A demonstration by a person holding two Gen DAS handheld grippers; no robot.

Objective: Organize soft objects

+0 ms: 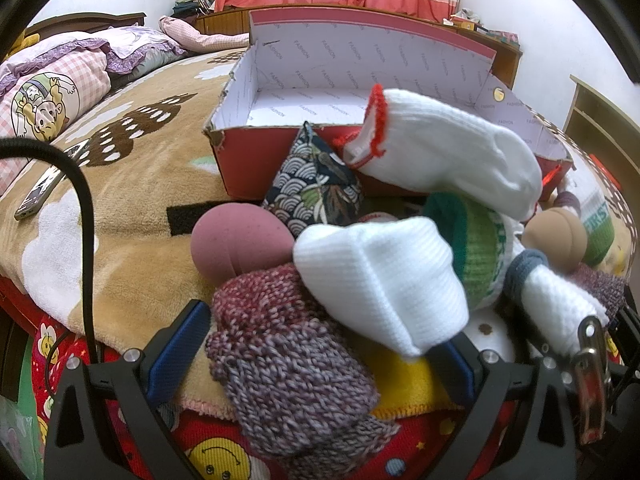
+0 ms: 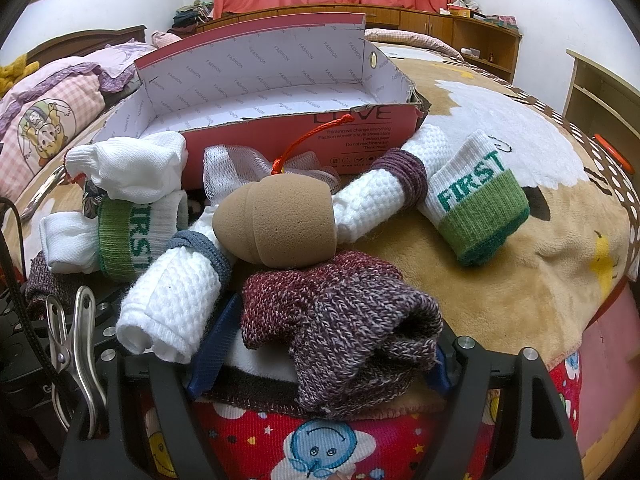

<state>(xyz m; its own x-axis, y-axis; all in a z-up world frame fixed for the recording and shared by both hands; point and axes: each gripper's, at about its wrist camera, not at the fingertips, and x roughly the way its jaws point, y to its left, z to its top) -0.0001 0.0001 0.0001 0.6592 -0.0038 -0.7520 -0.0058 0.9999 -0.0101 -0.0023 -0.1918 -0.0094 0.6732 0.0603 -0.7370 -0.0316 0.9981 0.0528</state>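
A heap of soft things lies on the tan blanket in front of an open red shoe box (image 1: 256, 168) (image 2: 360, 132) that has nothing inside. My left gripper (image 1: 320, 332) is open, its blue pads either side of a maroon knit piece (image 1: 288, 360) and a folded white sock (image 1: 380, 280). My right gripper (image 2: 336, 324) is open around a second maroon knit piece (image 2: 340, 328). Behind that lie a tan sponge (image 2: 276, 224), two rolled white cloths (image 2: 172, 300) (image 2: 376, 188) and green FIRST socks (image 2: 476, 208) (image 2: 124, 236). A white red-cuffed glove (image 1: 440, 160) tops the heap.
A pink sponge ball (image 1: 240, 240) and a patterned pouch (image 1: 316, 184) sit left of the heap. A phone (image 1: 36, 196) lies at the left bed edge and a black cable (image 1: 84, 240) crosses there. A metal clip (image 2: 76, 344) hangs between the grippers. Pillows (image 1: 52, 80) lie far left.
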